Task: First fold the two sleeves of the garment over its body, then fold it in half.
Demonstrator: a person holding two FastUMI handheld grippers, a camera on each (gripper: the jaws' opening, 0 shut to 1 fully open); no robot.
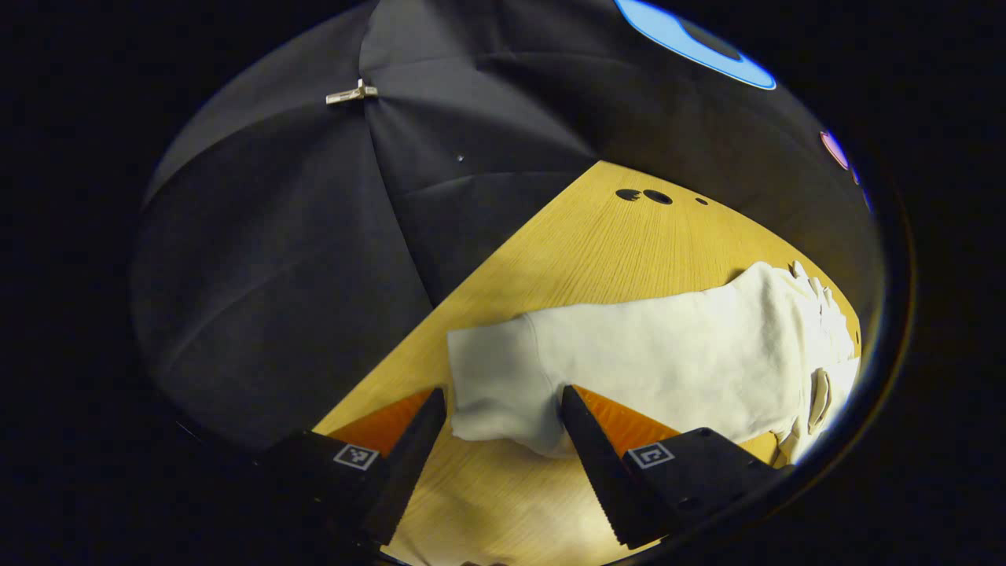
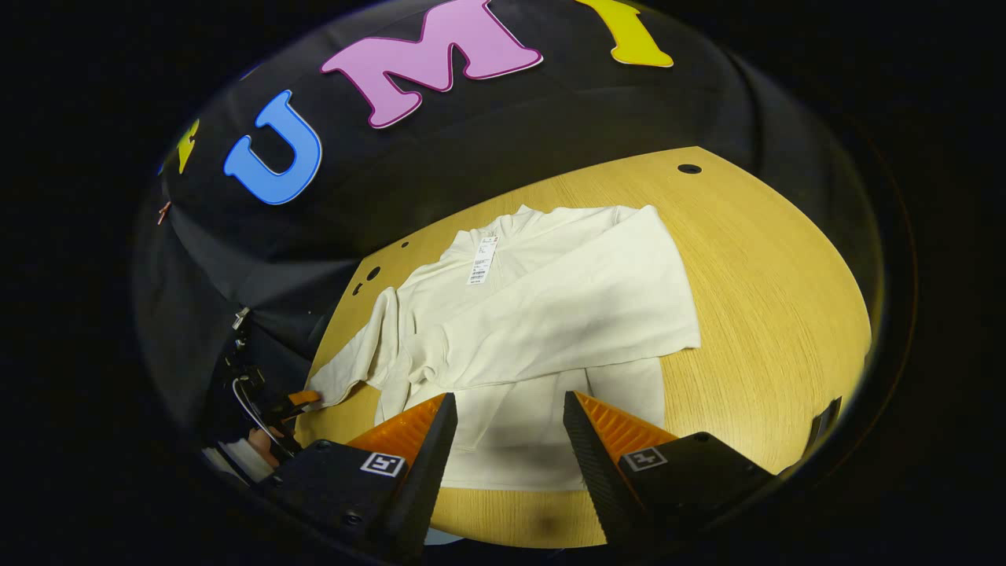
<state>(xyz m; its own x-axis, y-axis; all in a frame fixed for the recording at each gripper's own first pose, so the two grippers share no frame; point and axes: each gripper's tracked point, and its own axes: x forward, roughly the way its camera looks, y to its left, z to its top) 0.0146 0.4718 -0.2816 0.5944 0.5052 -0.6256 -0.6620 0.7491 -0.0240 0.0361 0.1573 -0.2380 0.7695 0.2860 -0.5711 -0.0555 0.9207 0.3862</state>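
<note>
The shirt [image 2: 542, 314] lay flat on the tabletop [image 2: 770, 314], collar toward the booth wall. One sleeve [image 2: 566, 330] was folded across its body; the other sleeve [image 1: 503, 377] stretched out sideways, its cuff between the left gripper [image 1: 503, 417] jaws.

Two fisheye cameras, both angled down at my tabletop [image 2: 754, 259].
My left gripper view sits low beside the sleeve [image 1: 503, 377]; my right gripper view looks across the whole garment [image 2: 542, 314] they share.

We note a wooden table [image 2: 770, 291] with small round holes [image 1: 657, 196] near its far edge, a black cloth wall [image 1: 299, 259] behind it.
</note>
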